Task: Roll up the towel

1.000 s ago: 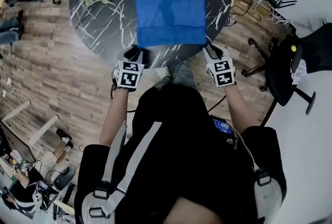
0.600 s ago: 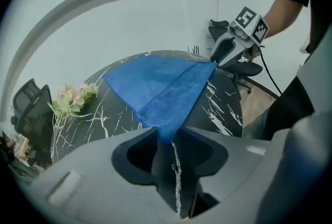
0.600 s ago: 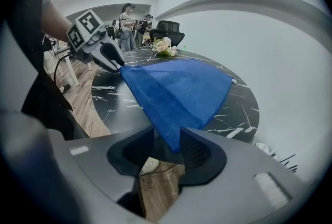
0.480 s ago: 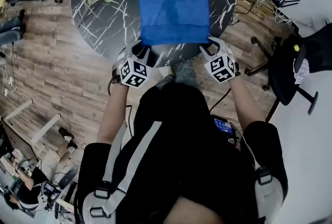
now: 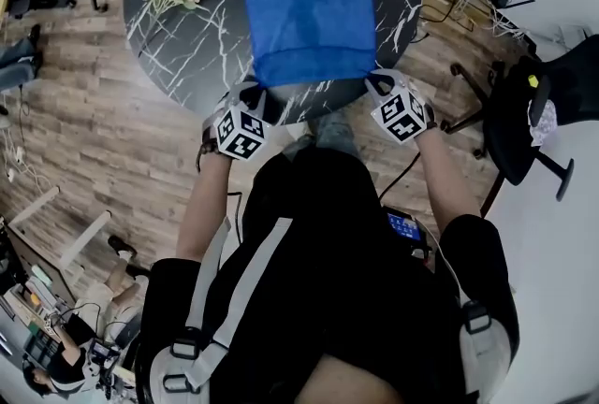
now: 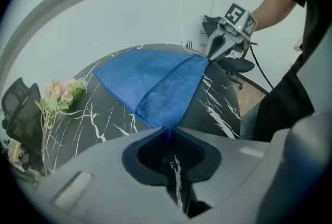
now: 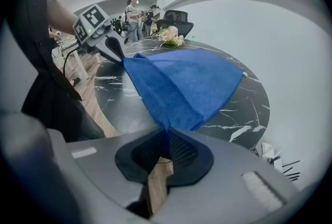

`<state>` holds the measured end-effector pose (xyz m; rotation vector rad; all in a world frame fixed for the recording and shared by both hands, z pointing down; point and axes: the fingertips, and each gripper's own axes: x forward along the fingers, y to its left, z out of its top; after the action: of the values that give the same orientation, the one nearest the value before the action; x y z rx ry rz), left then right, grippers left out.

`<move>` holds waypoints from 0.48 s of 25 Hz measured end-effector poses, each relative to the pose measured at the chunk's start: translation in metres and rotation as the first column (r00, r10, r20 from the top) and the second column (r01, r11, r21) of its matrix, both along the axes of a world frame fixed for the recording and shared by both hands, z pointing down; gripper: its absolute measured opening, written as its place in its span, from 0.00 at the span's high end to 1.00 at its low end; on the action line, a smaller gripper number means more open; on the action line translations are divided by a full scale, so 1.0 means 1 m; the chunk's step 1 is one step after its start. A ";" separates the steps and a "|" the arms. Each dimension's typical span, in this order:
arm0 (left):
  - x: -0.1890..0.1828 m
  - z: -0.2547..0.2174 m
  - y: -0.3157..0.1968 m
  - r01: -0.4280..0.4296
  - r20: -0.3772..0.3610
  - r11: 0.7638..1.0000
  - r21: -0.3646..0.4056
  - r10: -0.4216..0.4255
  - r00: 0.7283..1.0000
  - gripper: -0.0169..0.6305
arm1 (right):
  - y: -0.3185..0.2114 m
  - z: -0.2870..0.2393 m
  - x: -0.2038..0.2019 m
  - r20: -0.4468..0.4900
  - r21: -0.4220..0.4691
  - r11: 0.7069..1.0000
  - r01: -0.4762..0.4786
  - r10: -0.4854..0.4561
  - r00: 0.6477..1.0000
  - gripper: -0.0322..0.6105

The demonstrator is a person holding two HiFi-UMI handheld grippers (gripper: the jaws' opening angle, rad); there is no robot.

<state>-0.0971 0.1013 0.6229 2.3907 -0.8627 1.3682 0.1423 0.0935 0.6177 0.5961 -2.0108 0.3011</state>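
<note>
Two near corners of the blue towel [image 5: 304, 0], lying flat from the desk [image 5: 187, 37]'s near edge, are pinched because the left tongs [image 5: 259, 92] and right tongs [image 5: 373, 80] have just closed, so rolling can likely begin.

- My left gripper [image 5: 255, 93] sits at about 11 o'clock from my chest. It is tipped steeply down and aimed toward 1 o'clock.
- Its jaws have just been closing and now pinch a near corner of the towel [image 5: 309, 9].
- My right gripper [image 5: 374, 80] sits at about 1 o'clock, tipped down and aimed toward 11 o'clock.
- Its jaws have just been closing too, and clamp the other near corner.
- My left forearm [image 5: 201, 206] and right forearm [image 5: 447, 187] both reach forward.
</note>
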 end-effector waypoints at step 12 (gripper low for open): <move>-0.009 -0.008 0.019 0.007 -0.059 0.999 -0.053 -0.010 0.998 0.94 | 0.025 -0.009 0.003 0.006 -0.015 0.999 -0.033 0.033 0.999 0.92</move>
<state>-0.1065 0.1206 0.6145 2.3728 -0.8102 1.2943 0.1456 0.1189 0.6085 0.6199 -2.0050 0.3381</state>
